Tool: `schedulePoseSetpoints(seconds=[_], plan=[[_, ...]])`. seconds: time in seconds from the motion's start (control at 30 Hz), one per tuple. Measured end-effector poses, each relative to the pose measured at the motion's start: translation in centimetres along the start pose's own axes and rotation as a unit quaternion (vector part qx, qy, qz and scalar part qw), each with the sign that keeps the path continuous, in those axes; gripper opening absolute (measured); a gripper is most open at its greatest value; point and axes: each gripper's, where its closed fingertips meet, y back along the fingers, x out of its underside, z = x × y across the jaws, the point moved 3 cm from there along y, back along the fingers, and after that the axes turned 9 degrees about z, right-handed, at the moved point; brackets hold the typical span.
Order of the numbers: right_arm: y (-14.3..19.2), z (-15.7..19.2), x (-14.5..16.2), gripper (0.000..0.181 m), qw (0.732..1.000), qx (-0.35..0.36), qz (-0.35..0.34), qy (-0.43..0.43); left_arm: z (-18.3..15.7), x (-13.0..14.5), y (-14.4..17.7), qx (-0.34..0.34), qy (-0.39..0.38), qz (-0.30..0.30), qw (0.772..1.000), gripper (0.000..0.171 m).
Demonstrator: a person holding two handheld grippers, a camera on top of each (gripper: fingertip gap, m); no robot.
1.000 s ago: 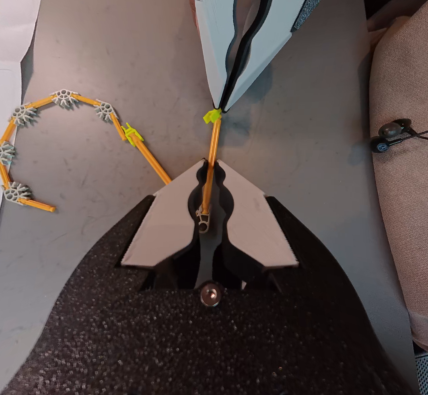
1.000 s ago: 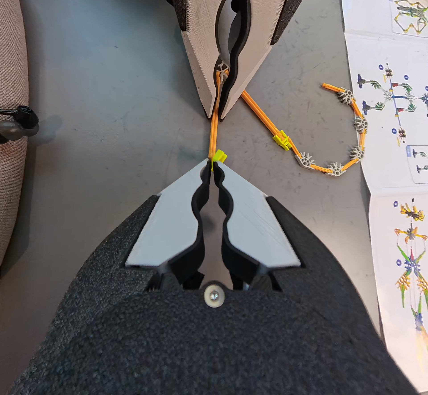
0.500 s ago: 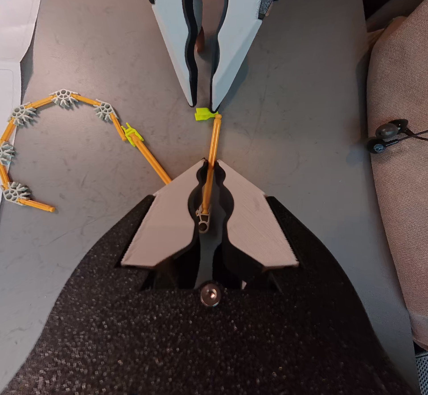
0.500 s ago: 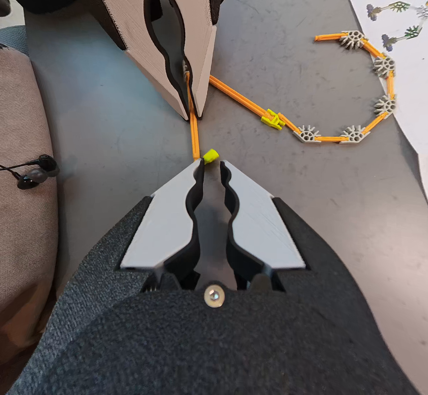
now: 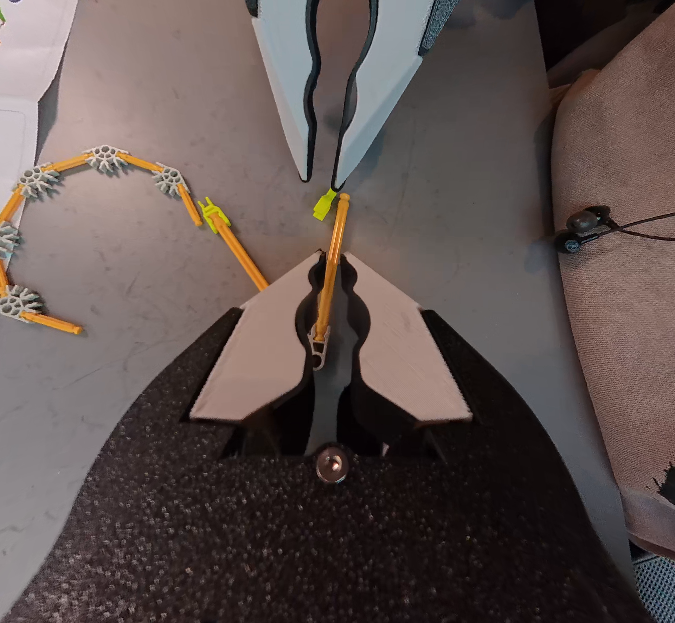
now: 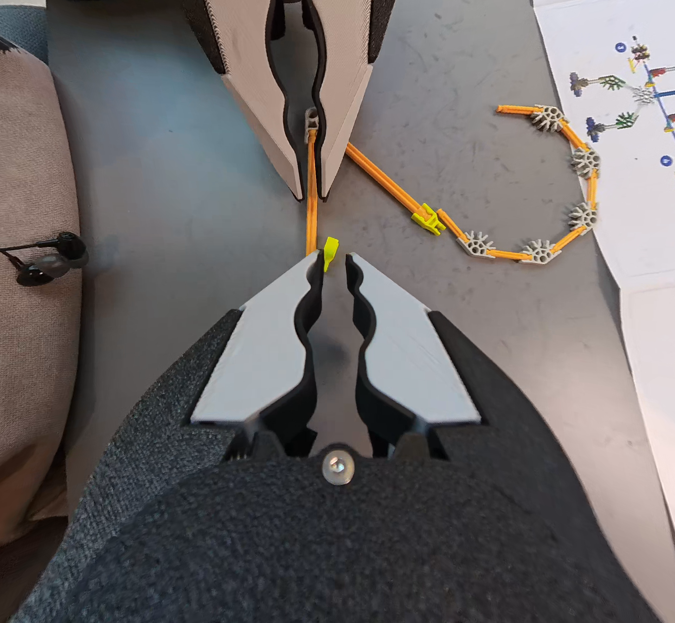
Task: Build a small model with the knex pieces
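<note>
We saw the left gripper [image 5: 330,256], with pale ridged fingers and wavy black pads, pinching a thin orange plastic rod [image 5: 334,240] that had a small grey connector [image 5: 318,348] at its near end. The right gripper [image 6: 334,258] was parted, and a lime-yellow clip [image 6: 330,248] lay touching its left fingertip, just beside the rod's free end. On the scuffed grey tabletop [image 5: 128,75] lay a curved chain [image 6: 540,203] of short orange rods joined by five grey snowflake connectors, next to a second lime clip [image 6: 428,219] on a longer rod. A white instruction sheet [image 6: 602,2] lay beyond the chain; black earbuds [image 5: 580,229] rested on a tan cushion [image 5: 621,276].
</note>
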Motion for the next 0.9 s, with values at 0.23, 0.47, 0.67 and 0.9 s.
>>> schedulePoseSetpoints(seconds=[0.23,0.47,0.67,0.9], plan=[[-0.8,0.4,0.0,0.005,0.998,0.024,0.018,0.061,-0.1,-0.8,0.3,0.014,0.018,-0.030,0.999,0.010],[1.4,1.2,-1.7,0.005,0.955,0.179,-0.026,0.237,0.1,-3.0,1.5,0.106,0.130,-0.132,0.977,0.016],[2.3,2.1,-2.5,0.004,0.928,0.234,-0.035,0.287,-0.3,-3.2,1.6,0.120,0.128,-0.138,0.975,0.011],[3.1,2.1,-2.4,0.026,0.980,0.107,-0.086,0.143,-0.1,-3.3,1.7,0.017,0.036,-0.126,0.991,0.010]])
